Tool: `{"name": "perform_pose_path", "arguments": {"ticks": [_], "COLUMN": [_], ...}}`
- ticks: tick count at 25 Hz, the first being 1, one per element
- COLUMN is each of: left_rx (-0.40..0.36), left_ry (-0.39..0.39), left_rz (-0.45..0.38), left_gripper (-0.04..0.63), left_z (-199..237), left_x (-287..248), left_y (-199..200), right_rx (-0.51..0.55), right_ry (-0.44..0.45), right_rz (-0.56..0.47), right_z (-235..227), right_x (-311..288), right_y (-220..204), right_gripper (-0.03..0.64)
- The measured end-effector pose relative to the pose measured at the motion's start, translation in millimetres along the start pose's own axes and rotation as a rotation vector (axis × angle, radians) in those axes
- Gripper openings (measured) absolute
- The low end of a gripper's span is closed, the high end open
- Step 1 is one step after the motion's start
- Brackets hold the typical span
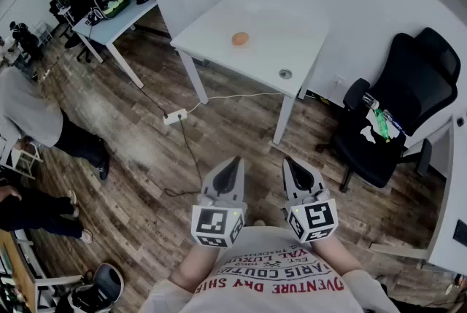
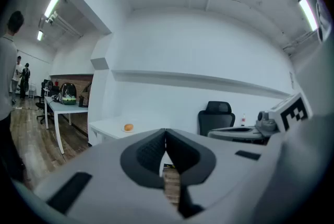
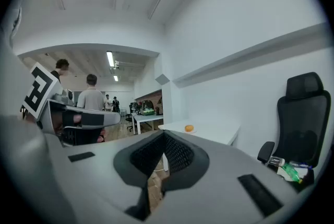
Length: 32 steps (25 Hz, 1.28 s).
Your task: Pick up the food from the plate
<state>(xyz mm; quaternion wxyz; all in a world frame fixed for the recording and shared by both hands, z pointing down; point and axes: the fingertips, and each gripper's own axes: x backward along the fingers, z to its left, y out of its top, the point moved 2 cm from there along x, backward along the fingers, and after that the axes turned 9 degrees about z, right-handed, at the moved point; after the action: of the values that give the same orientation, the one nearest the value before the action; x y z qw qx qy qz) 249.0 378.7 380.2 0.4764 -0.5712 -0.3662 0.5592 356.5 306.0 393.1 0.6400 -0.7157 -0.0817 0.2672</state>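
A small round orange food item (image 1: 240,39) lies on a pale plate (image 1: 245,44) on the white table (image 1: 281,33), far ahead of me. It shows small in the left gripper view, the food (image 2: 128,127), and in the right gripper view, the food (image 3: 189,128). My left gripper (image 1: 234,162) and right gripper (image 1: 289,162) are held side by side close to my chest, well short of the table. Both have their jaws shut, tips touching, with nothing between them. The left gripper (image 2: 166,131) and the right gripper (image 3: 164,134) point toward the table.
A black office chair (image 1: 390,114) stands right of the table. A power strip (image 1: 175,116) and cable lie on the wood floor. People stand at the left (image 1: 29,114). A second white desk (image 1: 109,16) with bags is at back left. A round grommet (image 1: 285,74) sits in the table.
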Motion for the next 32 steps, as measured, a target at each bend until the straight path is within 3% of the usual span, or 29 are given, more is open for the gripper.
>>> {"name": "perform_pose_path", "arguments": {"ticks": [19, 32], "left_rx": [0.020, 0.047], "left_ry": [0.011, -0.013], "left_rz": [0.021, 0.042], "left_gripper": [0.006, 0.007], "left_z": [25, 117], "left_x": [-18, -95], "left_y": [-1, 20], "right_rx": [-0.007, -0.037], "right_ry": [-0.018, -0.075], "right_rz": [0.017, 0.066], "right_z": [-4, -22], "right_x": [-30, -142], "right_y": [1, 21], "right_gripper": [0.008, 0.008]}}
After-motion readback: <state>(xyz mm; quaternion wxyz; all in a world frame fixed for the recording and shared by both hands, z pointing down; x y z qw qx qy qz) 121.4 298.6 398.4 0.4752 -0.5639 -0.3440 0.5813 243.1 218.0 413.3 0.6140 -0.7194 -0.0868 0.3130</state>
